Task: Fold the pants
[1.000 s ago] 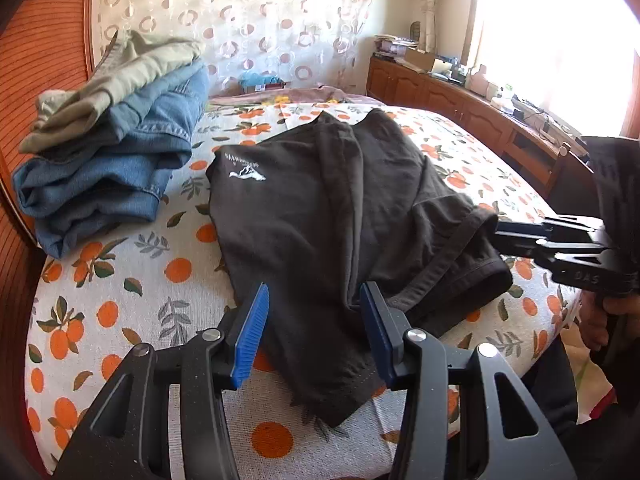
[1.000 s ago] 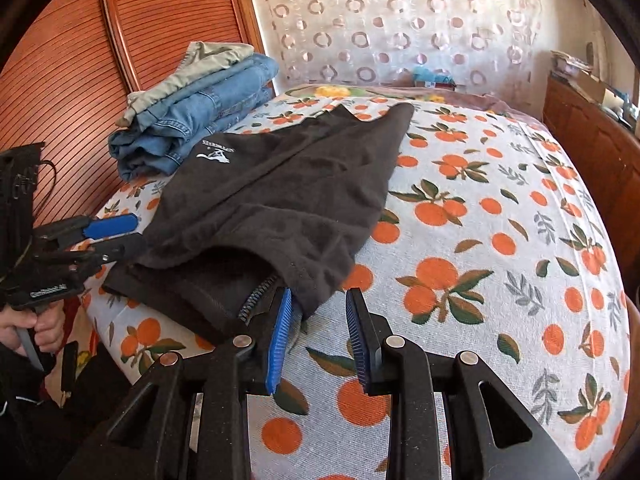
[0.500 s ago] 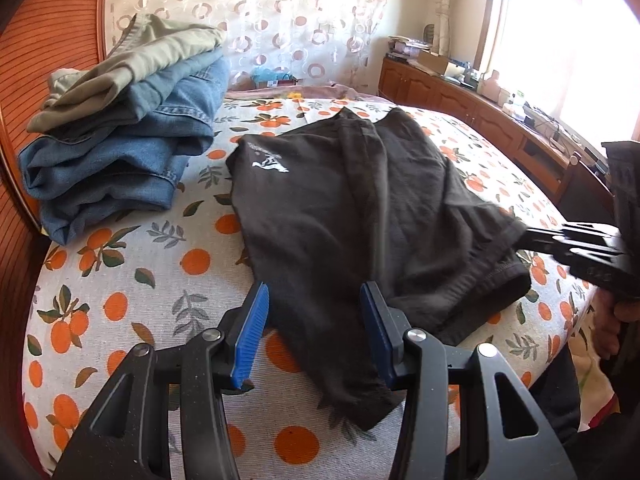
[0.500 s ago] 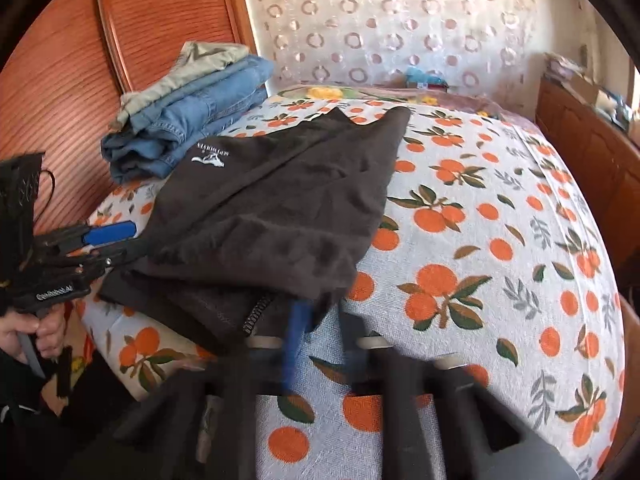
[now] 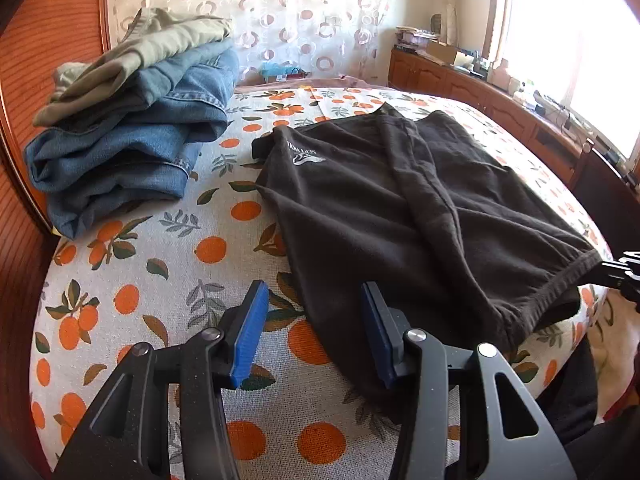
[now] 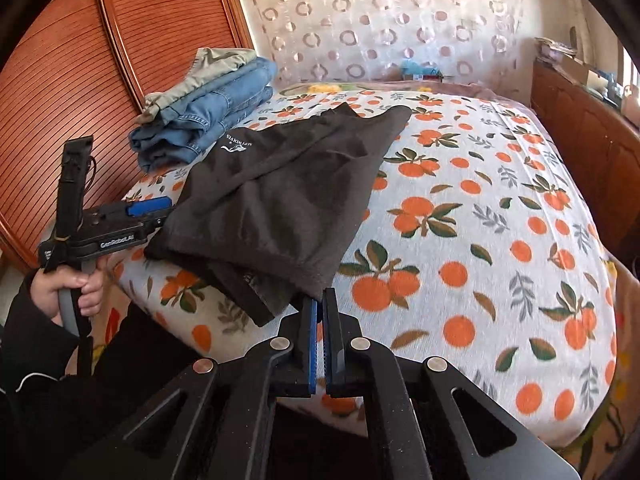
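Note:
Black pants [image 5: 400, 216] with a small white logo lie folded lengthwise on the orange-print bed [image 5: 160, 272], waistband at the near edge. My left gripper [image 5: 316, 332] is open, its jaws straddling the near left corner of the pants. My right gripper [image 6: 320, 308] is shut on the near right corner of the pants [image 6: 280, 208], at the hem by the bed's edge. The left gripper also shows in the right wrist view [image 6: 160, 210], at the pants' left corner.
A stack of folded jeans and khaki pants [image 5: 132, 120] lies at the far left by the wooden headboard [image 6: 72, 80]. A wooden cabinet [image 5: 500, 108] with clutter runs along the window side. A patterned curtain [image 6: 380, 20] hangs behind the bed.
My right gripper has closed on the pants' corner. My left gripper has shifted left along the near edge and stayed open.

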`<action>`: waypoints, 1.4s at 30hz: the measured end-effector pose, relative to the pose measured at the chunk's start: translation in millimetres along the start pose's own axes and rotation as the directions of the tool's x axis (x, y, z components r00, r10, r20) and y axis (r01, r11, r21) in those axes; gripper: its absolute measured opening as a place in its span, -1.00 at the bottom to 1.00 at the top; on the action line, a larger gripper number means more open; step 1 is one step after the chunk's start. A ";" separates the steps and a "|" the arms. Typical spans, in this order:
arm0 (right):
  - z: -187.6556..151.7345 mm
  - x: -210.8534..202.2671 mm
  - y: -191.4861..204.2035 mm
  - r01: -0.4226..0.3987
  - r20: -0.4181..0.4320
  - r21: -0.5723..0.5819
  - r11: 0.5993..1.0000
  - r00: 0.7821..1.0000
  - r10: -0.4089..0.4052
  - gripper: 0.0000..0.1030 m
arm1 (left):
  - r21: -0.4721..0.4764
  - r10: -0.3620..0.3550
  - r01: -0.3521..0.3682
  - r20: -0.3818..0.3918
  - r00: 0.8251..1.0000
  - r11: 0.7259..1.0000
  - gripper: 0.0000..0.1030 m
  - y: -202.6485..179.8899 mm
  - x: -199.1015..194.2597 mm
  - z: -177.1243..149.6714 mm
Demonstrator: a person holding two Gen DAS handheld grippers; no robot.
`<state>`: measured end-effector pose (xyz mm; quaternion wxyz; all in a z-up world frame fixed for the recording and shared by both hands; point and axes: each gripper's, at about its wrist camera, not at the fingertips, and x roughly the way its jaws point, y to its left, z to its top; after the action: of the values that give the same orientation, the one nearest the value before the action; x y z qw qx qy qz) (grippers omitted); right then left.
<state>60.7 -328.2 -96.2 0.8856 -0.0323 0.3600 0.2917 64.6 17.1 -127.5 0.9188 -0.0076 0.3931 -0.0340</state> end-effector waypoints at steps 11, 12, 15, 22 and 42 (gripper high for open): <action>1.8 -9.0 -6.7 0.007 -0.001 0.002 1.000 1.000 -0.007 -0.92 | -0.039 -0.043 0.044 0.021 0.999 0.998 -0.05 2.0 -13.8 5.4; 2.0 -11.0 -6.7 0.014 0.005 0.000 1.000 1.000 -0.014 -0.91 | -0.035 -0.048 0.049 0.029 0.998 0.998 -0.05 -0.7 -18.0 6.1; 6.2 -23.1 -10.1 0.037 0.033 -0.006 0.999 0.999 -0.037 -0.83 | -0.016 -0.069 0.070 0.050 0.996 0.997 -0.05 -9.8 -28.6 8.1; 24.8 -30.5 -11.4 0.093 0.085 -0.031 0.995 0.992 -0.090 -0.47 | 0.012 -0.167 0.166 0.079 0.983 0.986 -0.06 -30.0 -46.4 6.5; 137.2 107.4 -11.1 0.041 0.026 -0.154 0.987 0.999 -0.038 -0.29 | 0.011 -0.280 0.280 -0.026 0.960 0.960 -0.59 -51.8 -13.5 -11.7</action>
<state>212.8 -247.8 -67.0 0.8902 -0.1046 0.3251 0.3015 44.0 -33.5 -123.7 0.9000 -0.0560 0.3989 -0.1667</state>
